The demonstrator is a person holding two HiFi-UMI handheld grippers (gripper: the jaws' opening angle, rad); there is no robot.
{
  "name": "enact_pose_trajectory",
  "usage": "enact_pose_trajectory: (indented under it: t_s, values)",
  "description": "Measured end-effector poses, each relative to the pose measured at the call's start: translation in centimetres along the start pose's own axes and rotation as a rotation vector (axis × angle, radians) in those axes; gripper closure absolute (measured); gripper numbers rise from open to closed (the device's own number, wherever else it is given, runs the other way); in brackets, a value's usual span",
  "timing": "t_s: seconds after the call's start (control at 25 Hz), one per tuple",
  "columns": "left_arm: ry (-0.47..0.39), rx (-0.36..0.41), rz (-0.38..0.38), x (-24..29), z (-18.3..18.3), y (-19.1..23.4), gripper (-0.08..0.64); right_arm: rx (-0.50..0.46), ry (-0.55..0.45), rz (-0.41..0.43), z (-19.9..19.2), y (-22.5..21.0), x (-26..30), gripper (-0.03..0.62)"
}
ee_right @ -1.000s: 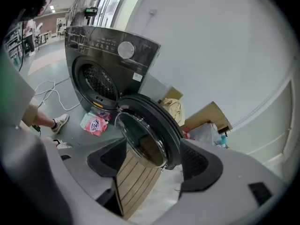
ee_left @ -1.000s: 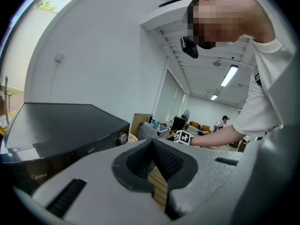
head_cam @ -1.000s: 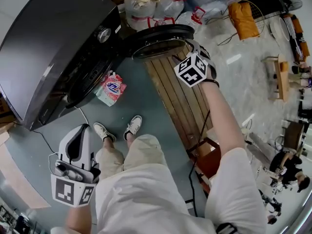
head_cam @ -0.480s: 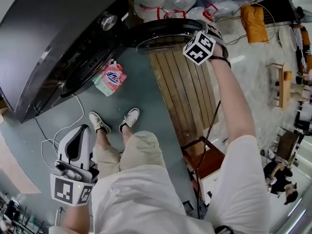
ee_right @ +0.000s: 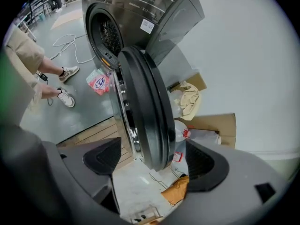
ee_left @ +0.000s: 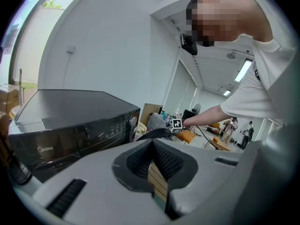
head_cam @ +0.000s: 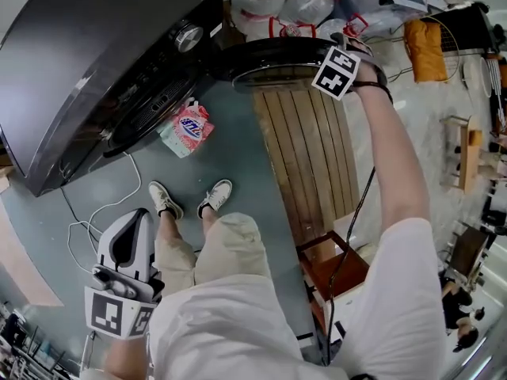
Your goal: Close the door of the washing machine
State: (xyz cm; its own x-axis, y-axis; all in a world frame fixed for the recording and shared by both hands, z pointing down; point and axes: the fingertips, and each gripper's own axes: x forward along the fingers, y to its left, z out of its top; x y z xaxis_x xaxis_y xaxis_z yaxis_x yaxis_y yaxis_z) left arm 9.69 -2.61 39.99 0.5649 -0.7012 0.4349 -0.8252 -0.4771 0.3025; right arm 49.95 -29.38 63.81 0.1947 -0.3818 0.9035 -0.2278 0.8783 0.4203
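Note:
The dark washing machine (head_cam: 95, 46) stands at the upper left with its drum opening (head_cam: 142, 117) uncovered. Its round black door (head_cam: 269, 54) is swung wide open. My right gripper (head_cam: 339, 54) reaches down over the door's free edge. In the right gripper view the door rim (ee_right: 145, 107) stands edge-on between the jaws of my right gripper (ee_right: 152, 161). The jaws are opening and gaps show on both sides of the rim. My left gripper (head_cam: 133, 220) hangs low beside the person's leg, shut and holding nothing. In the left gripper view it (ee_left: 152, 146) faces the machine (ee_left: 70, 125).
A pink detergent packet (head_cam: 186, 129) lies on the floor below the drum. A slatted wooden pallet (head_cam: 309, 165) runs under the door. A white cable (head_cam: 95, 212) trails by the feet. Bags (head_cam: 277, 6) and a cardboard box (ee_right: 211, 125) sit behind the door. A wooden stool (head_cam: 333, 267) stands nearby.
My right gripper has travelled from above the pallet out to the door's free edge and rolled, and it points down over the rim. The left gripper has sunk slightly.

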Motion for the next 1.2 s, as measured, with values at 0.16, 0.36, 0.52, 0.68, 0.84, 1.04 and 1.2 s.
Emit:
enact_pose_trajectory:
  t_s: [0.16,0.36,0.52,0.68,0.84,1.04,1.2]
  values:
    - [0.008,-0.024,-0.005,-0.4,-1.5,-0.1,0.555,-0.025,0.042,0.004,-0.6,-0.4,1.2,0.204]
    - [0.032,0.014,-0.036,-0.1,-3.2,0.1,0.556,-0.051,0.057,0.031,0.2,0.3,2.0,0.204]
    - [0.02,0.008,-0.04,-0.5,-3.4,0.4,0.555,-0.032,0.062,0.037,0.3,1.0,1.9,0.204]
    - [0.027,0.006,-0.038,-1.2,-4.0,1.2,0.555,0.001,0.084,0.018,0.2,1.4,1.9,0.204]
    - [0.025,-0.004,-0.043,-1.8,-4.1,1.8,0.556,0.035,0.079,-0.013,0.2,1.9,1.8,0.206]
    - [0.028,-0.004,-0.056,-2.1,-4.4,2.0,0.555,0.072,0.086,-0.029,0.0,2.3,1.6,0.206]
    - [0.04,-0.004,-0.064,-2.2,-4.7,2.3,0.556,0.098,0.083,-0.023,0.1,2.8,1.5,0.206]
